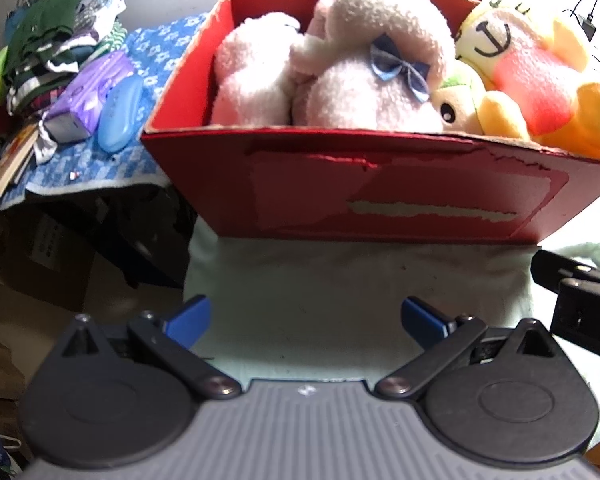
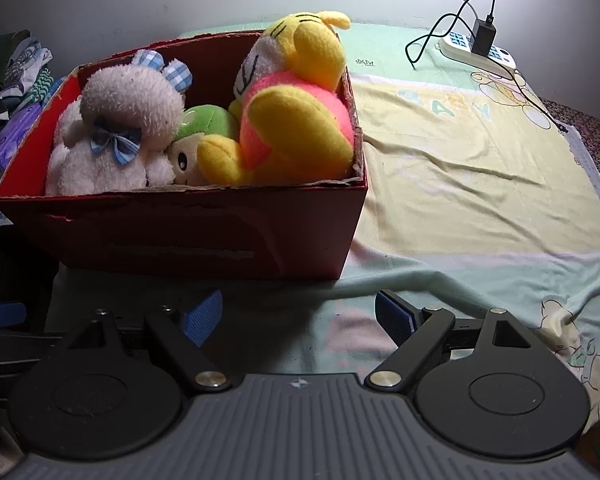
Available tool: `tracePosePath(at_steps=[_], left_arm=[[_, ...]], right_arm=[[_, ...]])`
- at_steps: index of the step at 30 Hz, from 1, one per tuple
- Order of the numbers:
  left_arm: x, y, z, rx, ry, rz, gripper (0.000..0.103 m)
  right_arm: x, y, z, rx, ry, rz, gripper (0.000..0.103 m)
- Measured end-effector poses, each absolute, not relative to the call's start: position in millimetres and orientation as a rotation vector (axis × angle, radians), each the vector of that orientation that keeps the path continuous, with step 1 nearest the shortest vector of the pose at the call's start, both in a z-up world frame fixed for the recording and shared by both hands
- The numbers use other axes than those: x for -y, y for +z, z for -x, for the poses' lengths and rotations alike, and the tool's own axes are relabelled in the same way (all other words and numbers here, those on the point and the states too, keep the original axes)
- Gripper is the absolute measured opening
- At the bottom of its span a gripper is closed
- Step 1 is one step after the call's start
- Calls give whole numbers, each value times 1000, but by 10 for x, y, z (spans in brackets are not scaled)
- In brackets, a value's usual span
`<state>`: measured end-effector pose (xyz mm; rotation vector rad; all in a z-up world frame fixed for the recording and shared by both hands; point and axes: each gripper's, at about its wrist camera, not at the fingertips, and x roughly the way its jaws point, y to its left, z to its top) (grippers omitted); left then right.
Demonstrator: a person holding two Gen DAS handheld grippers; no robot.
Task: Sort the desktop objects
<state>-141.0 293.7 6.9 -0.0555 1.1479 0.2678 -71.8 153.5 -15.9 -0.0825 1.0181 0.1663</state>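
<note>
A worn red cardboard box [image 2: 204, 236] with torn edges sat on the pale printed cloth [image 2: 480, 168], packed from left to right with a fluffy white plush sheep [image 2: 116, 136], a small green-capped plush [image 2: 200, 136] and a yellow-and-pink fleece doll [image 2: 292, 108]. Both the left gripper [image 1: 305, 320] and the right gripper [image 2: 298, 316] hung wide and empty before it.

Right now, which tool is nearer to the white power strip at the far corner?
The right tool. The power strip lies ahead to its right, across the blanket. The left tool faces the red box; its view does not show the strip.
</note>
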Motion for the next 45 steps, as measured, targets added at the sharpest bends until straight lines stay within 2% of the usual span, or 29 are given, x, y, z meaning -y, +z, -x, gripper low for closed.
tracePosePath(at_steps=[32, 45], left_arm=[[-2990, 344, 1528, -983, 280, 110, 101], [-3085, 353, 1534, -1040, 296, 120, 101]], right_arm=[[-1541, -67, 742, -966, 165, 68, 86], [-1566, 21, 762, -942, 175, 63, 86]])
